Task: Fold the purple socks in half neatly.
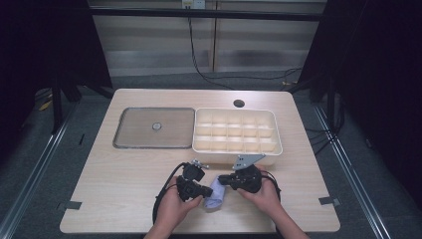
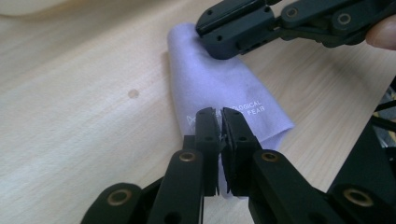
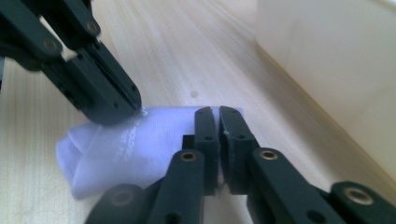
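Lilac cloth (image 2: pixel 219 88) — white print reading "LOGICAL FEAR", partly hidden, pale wooden table (image 2: pixel 70 140)

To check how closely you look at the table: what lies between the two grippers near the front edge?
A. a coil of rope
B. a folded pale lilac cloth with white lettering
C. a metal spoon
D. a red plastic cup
B: a folded lilac cloth with white print lies on the table, with the left gripper and the right gripper at opposite ends of it.

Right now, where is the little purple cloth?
In the high view, the small folded lilac cloth lies on the wooden table's near edge, between the left gripper and right gripper, before the cream compartment tray.
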Action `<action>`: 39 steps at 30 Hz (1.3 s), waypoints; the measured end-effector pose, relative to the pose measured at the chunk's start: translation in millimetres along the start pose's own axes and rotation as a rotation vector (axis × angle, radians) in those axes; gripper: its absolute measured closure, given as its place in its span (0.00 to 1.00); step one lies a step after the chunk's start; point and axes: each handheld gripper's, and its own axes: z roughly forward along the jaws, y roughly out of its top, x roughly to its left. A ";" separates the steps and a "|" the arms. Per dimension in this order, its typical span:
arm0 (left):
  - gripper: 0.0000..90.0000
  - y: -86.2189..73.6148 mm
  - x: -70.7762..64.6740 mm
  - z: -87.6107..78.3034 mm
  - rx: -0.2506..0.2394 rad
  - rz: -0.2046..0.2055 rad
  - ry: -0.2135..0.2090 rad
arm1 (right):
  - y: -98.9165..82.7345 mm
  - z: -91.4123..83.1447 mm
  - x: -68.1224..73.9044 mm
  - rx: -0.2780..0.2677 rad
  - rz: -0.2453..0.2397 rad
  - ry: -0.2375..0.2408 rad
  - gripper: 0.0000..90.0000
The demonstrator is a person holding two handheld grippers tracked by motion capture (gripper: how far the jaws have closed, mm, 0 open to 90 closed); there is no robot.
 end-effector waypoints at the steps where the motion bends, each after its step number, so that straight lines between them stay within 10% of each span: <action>1: 0.95 0.6 1.2 -2.8 -0.005 0.001 0.003 | -0.2 -2.1 -0.7 -0.001 0.002 -0.002 0.94; 17: 0.93 -1.5 23.7 -1.5 0.017 -0.002 0.043 | -9.6 -29.4 -6.9 -0.017 0.091 -0.067 0.80; 39: 0.94 -3.1 -1.4 17.6 0.053 0.063 -0.036 | -20.5 -46.0 -9.5 0.037 0.193 -0.116 0.62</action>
